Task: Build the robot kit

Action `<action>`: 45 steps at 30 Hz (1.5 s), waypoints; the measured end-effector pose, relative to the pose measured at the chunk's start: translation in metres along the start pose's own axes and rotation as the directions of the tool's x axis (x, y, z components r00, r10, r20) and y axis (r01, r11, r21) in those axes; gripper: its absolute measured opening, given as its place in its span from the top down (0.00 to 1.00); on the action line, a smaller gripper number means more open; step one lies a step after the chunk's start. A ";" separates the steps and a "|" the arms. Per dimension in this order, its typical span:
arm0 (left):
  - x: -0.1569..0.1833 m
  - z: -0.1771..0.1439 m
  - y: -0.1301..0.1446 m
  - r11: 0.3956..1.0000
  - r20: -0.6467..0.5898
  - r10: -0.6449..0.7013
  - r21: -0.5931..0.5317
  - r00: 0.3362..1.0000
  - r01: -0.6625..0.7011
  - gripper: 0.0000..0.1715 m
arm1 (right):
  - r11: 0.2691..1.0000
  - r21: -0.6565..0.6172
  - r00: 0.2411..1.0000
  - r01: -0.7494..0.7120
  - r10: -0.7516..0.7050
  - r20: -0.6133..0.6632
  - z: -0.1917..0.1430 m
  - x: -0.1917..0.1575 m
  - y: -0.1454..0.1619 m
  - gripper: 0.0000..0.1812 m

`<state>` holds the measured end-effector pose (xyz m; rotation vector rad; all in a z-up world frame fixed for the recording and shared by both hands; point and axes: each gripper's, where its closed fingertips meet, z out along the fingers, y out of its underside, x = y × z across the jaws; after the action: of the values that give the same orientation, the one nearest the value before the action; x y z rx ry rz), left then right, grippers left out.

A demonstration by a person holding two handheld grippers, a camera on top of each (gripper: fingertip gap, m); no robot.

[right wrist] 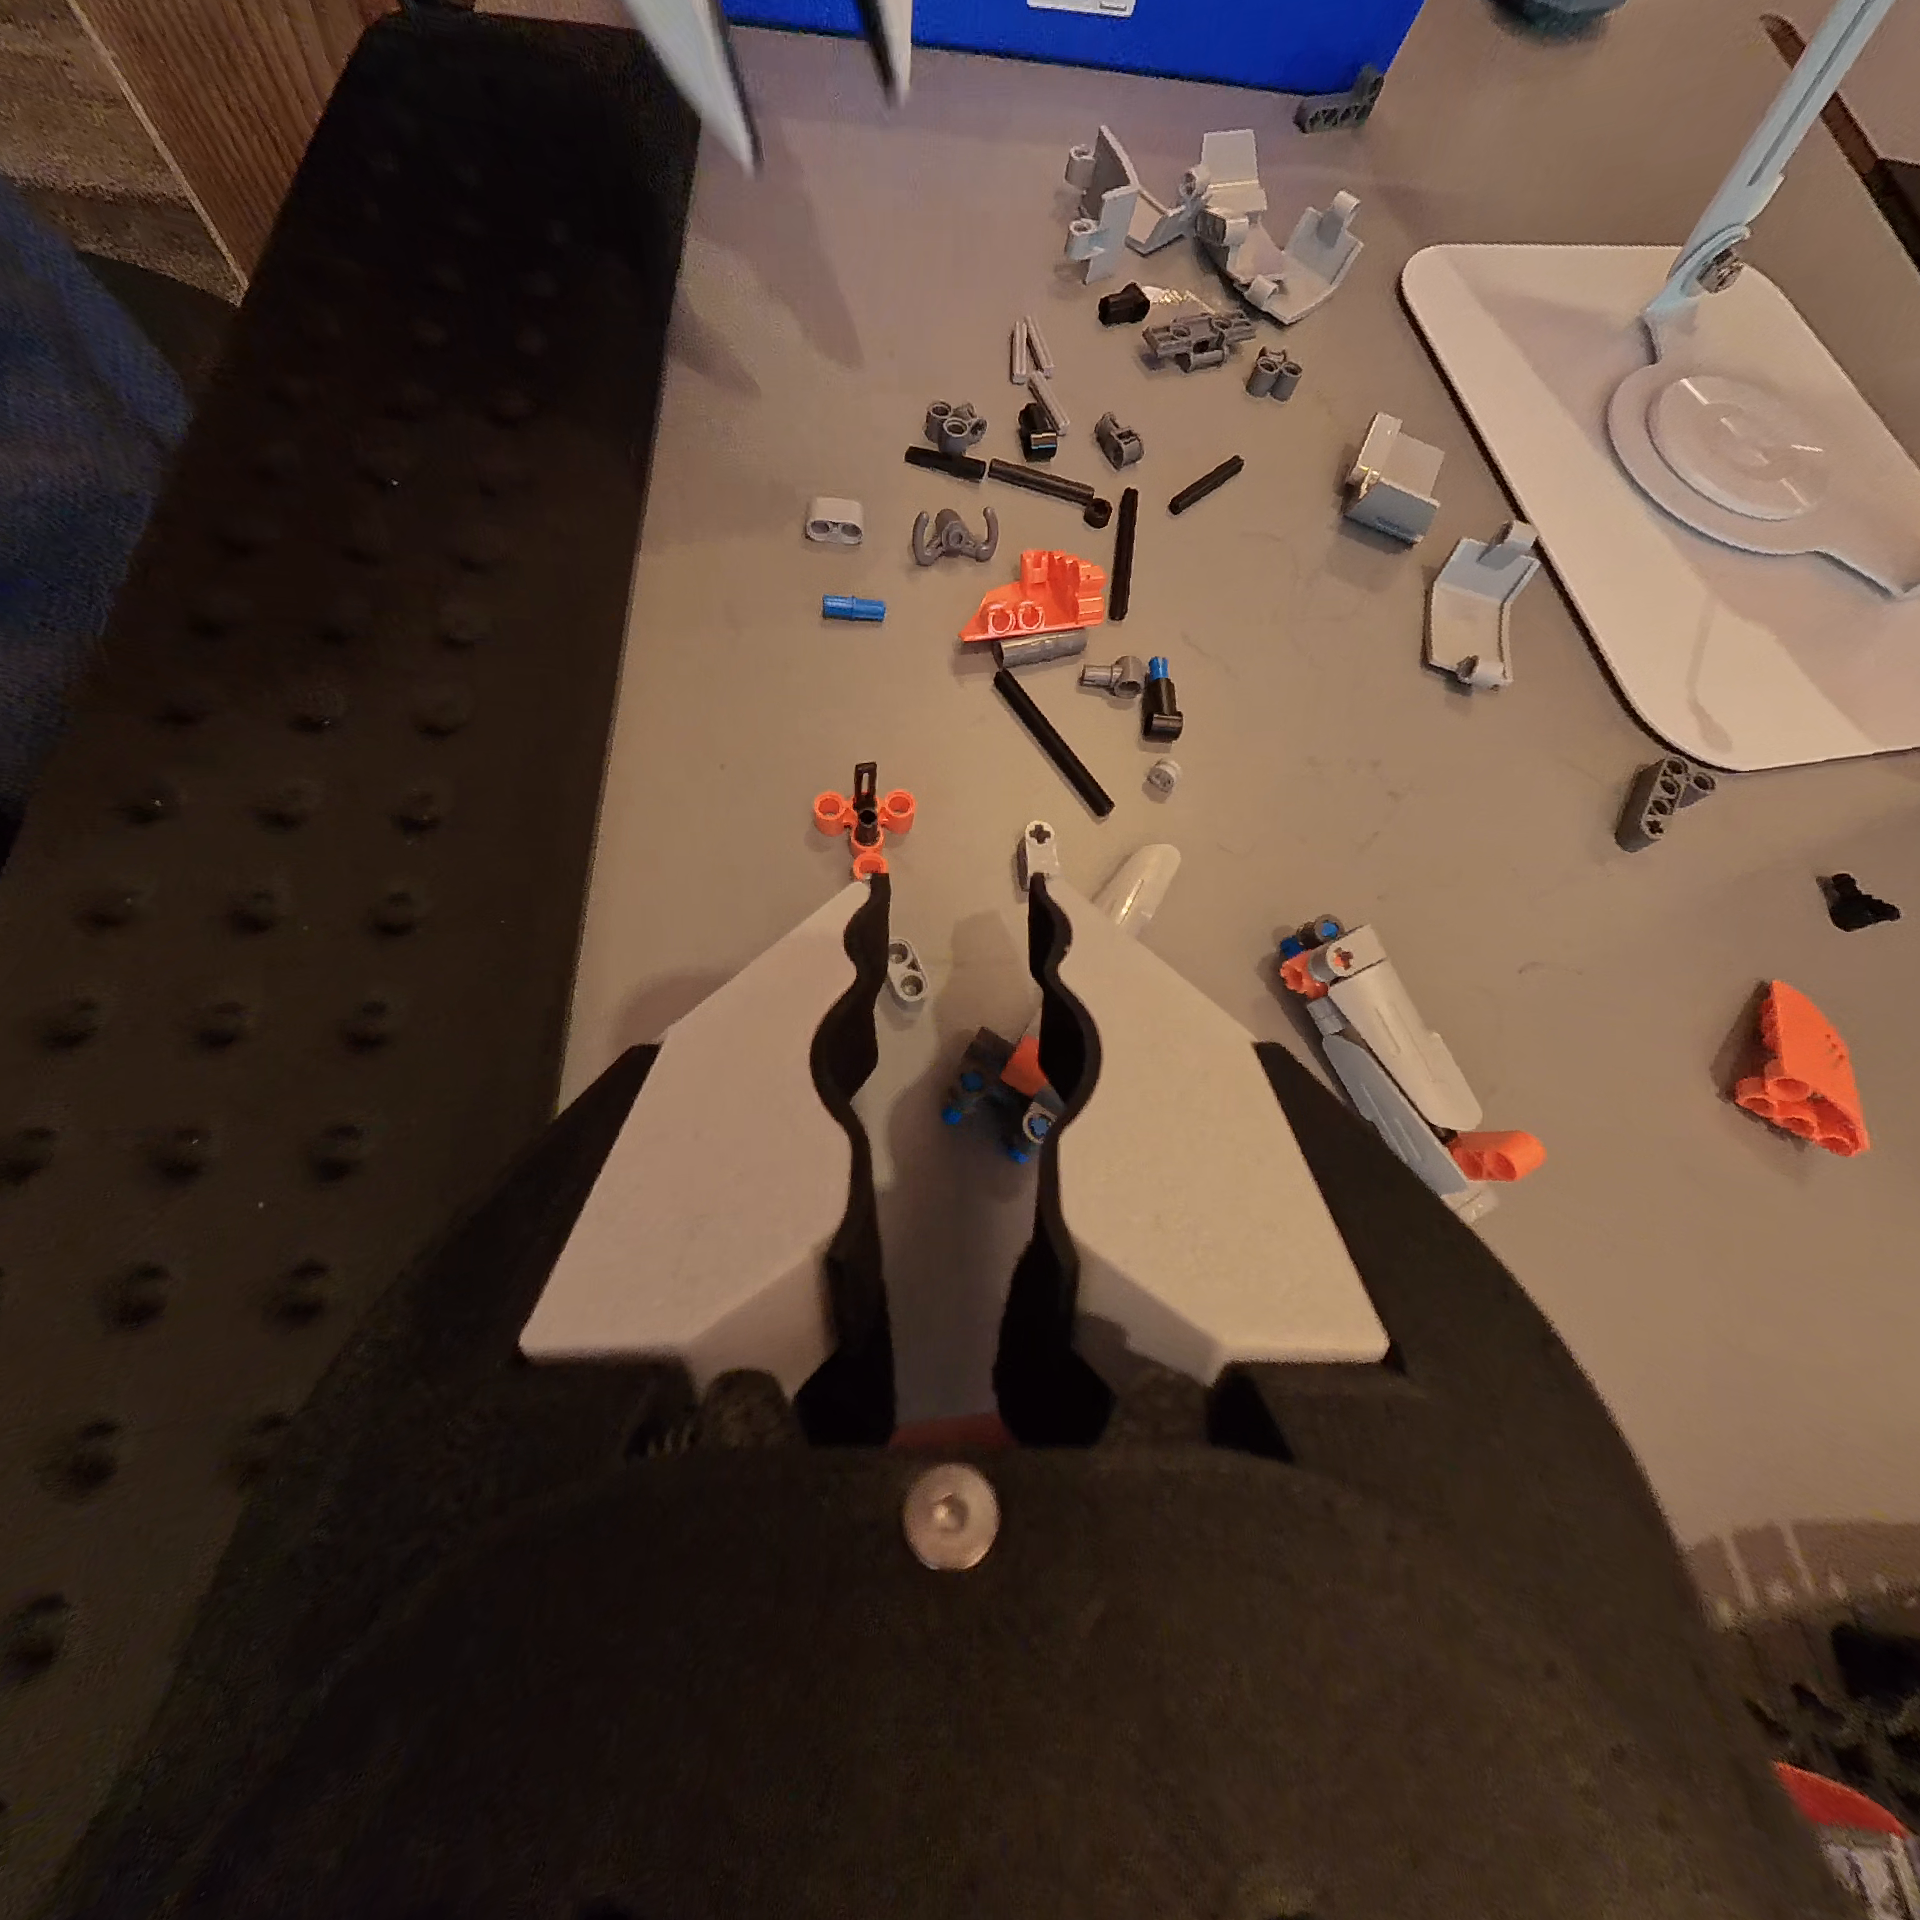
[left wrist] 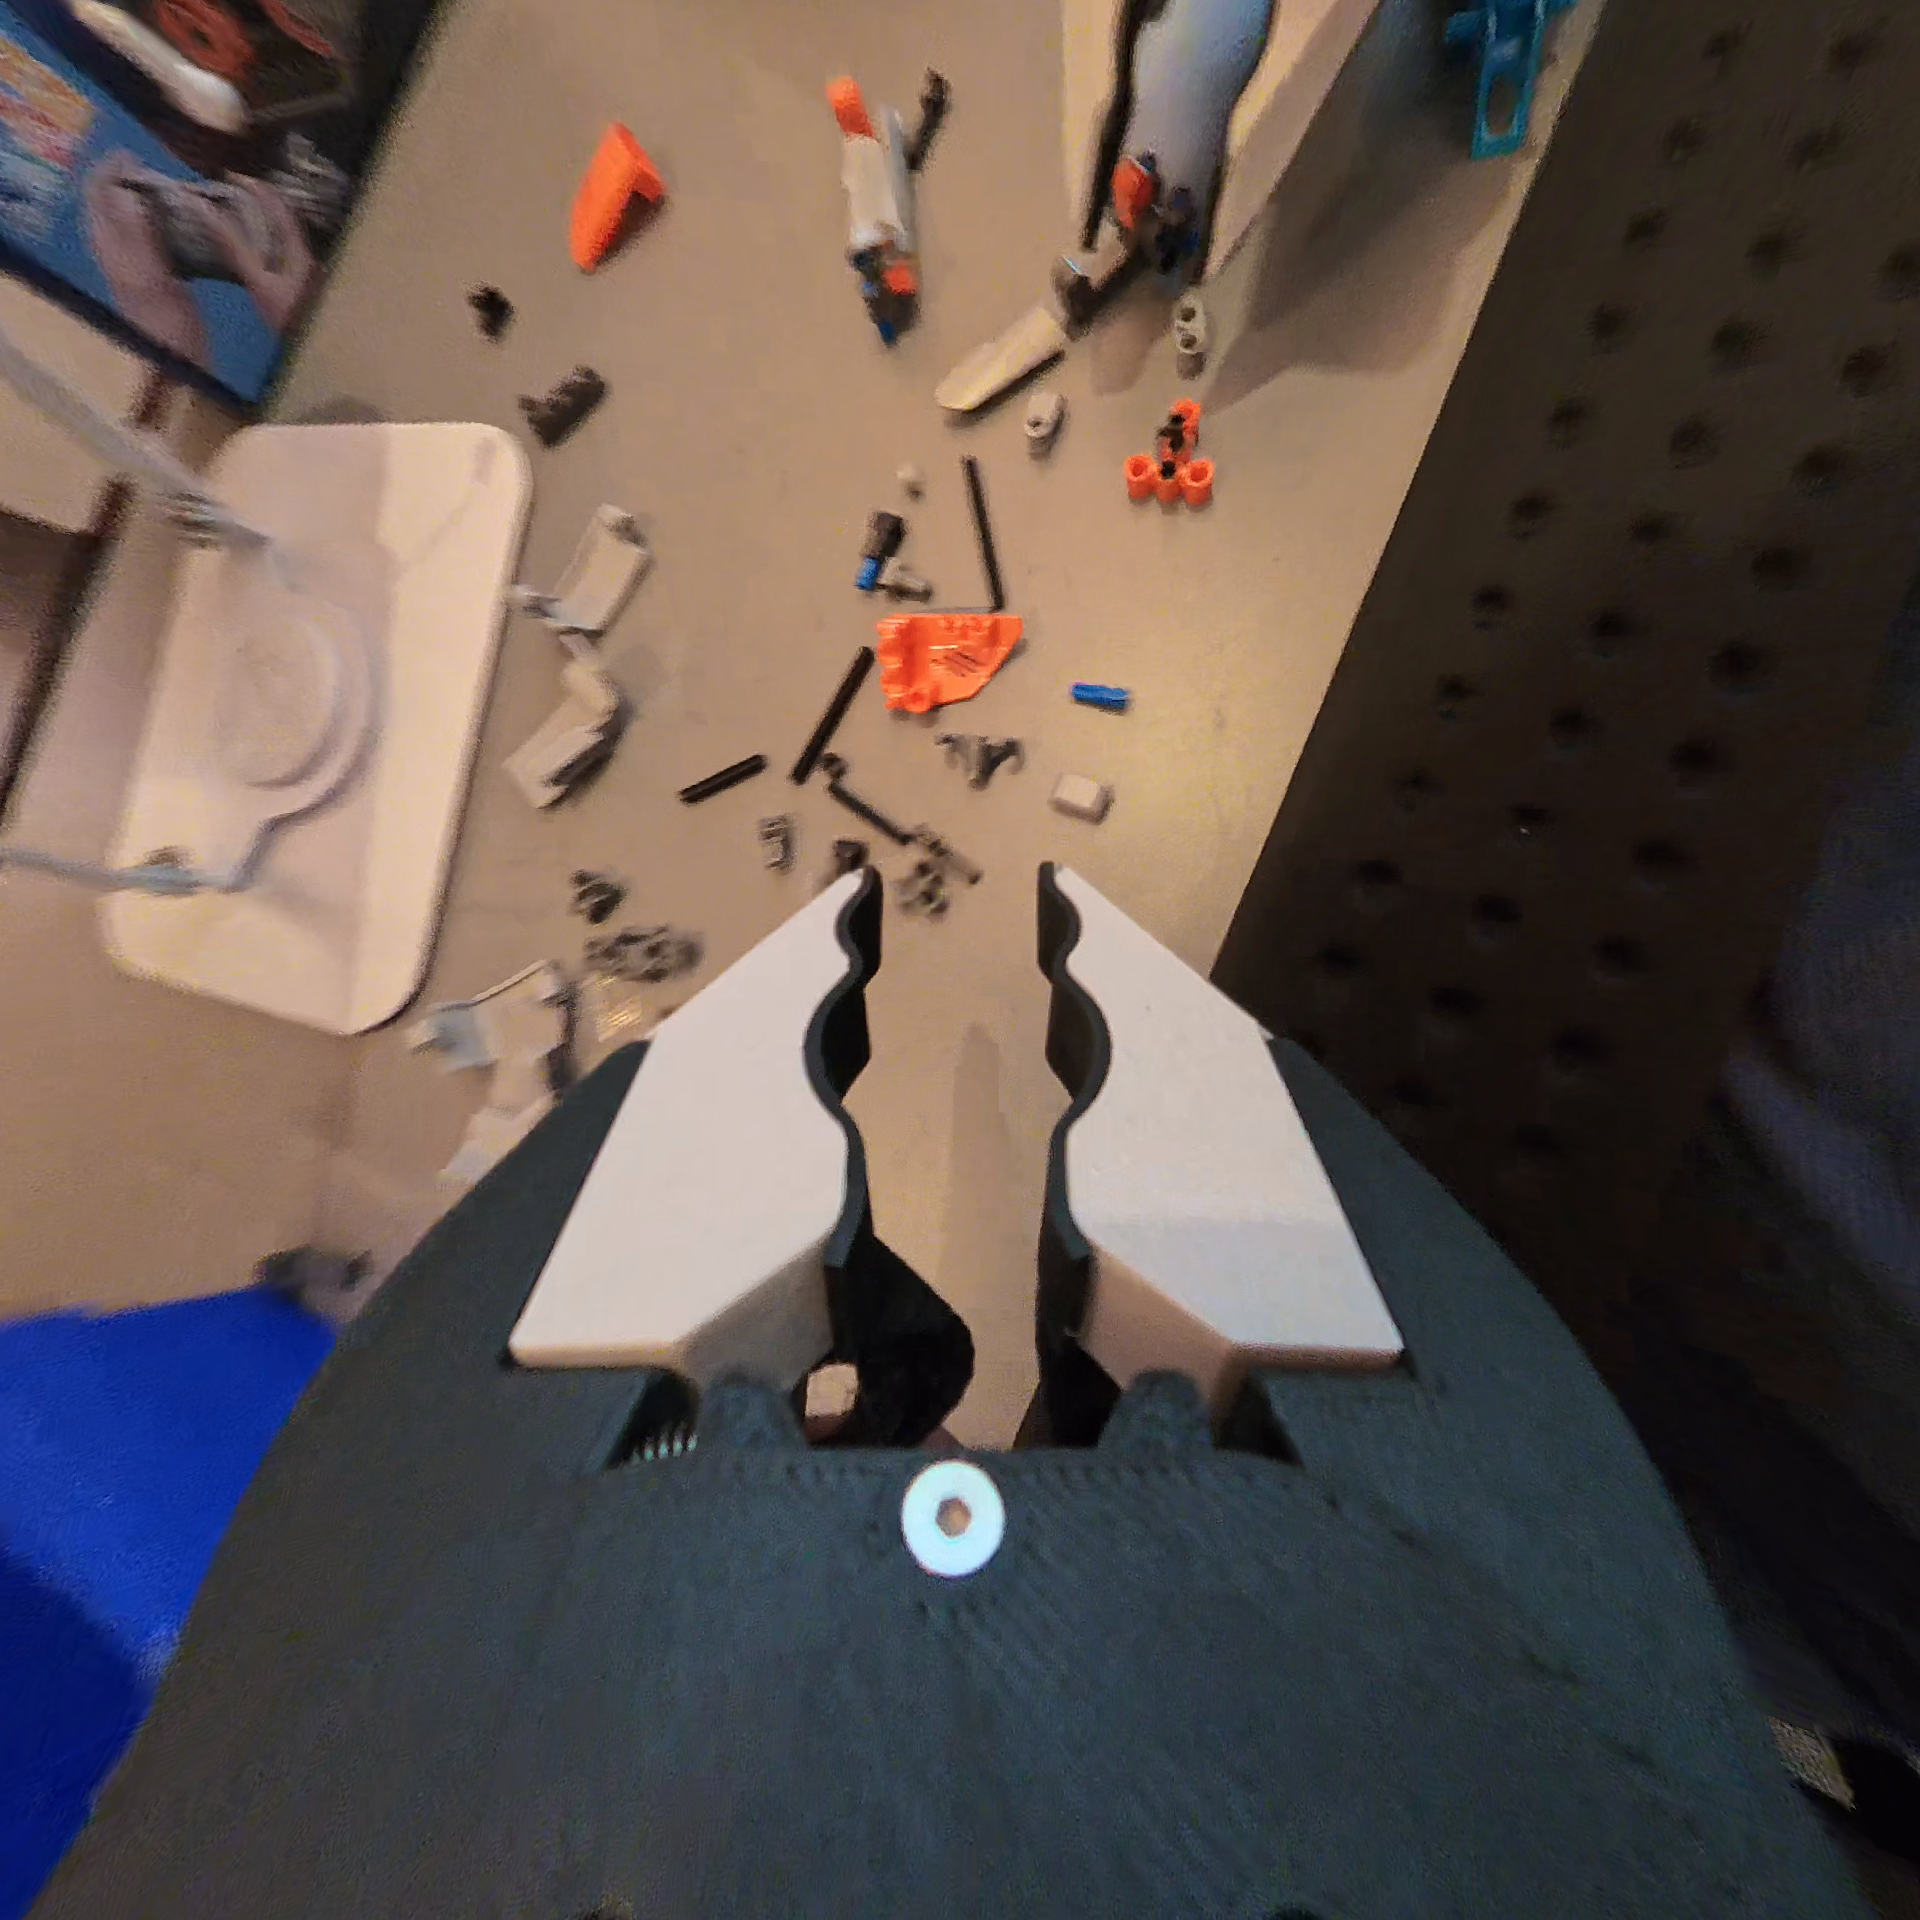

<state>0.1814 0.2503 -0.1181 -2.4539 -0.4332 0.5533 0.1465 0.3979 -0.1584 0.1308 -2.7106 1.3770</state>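
Note:
Many small building-toy parts lie scattered on a grey table (left wrist: 727,343). My left gripper (left wrist: 958,883) is open and empty, above small dark parts (left wrist: 940,868), with an orange panel (left wrist: 940,660) ahead. My right gripper (right wrist: 956,888) is open and empty, above a small orange, grey and blue assembly (right wrist: 1003,1091) that shows between its jaws. A small grey two-hole connector (right wrist: 907,971) lies by its left finger. An orange three-lobed piece (right wrist: 864,816) and a light grey connector (right wrist: 1037,847) lie just past its tips. The other gripper's fingers (right wrist: 717,94) show blurred at the top.
A white stand base (right wrist: 1558,343) with a pale metal arm sits at the right; it also shows in the left wrist view (left wrist: 312,727). A black perforated mat (right wrist: 364,623) borders the table. A blue box (right wrist: 1143,42) stands at the far edge. A grey-and-orange sub-assembly (right wrist: 1382,1049) and an orange wedge (right wrist: 1803,1075) lie right. My hands' fingertips stand some 15 cm from each other. About 4 cm separates my right fingertips from the light grey connector (right wrist: 1037,847). It is also in sight in the left wrist view (left wrist: 1044,418).

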 end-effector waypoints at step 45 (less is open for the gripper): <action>-0.118 -0.117 0.297 0.588 0.514 -0.546 -0.327 0.661 0.740 0.88 | 0.994 0.100 0.994 -0.040 0.050 -0.092 -0.008 0.031 0.007 0.89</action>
<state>0.1887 -0.0846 -0.1754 -2.3702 -1.7854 0.6038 0.1151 0.4078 -0.1553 0.0112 -2.5854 1.4887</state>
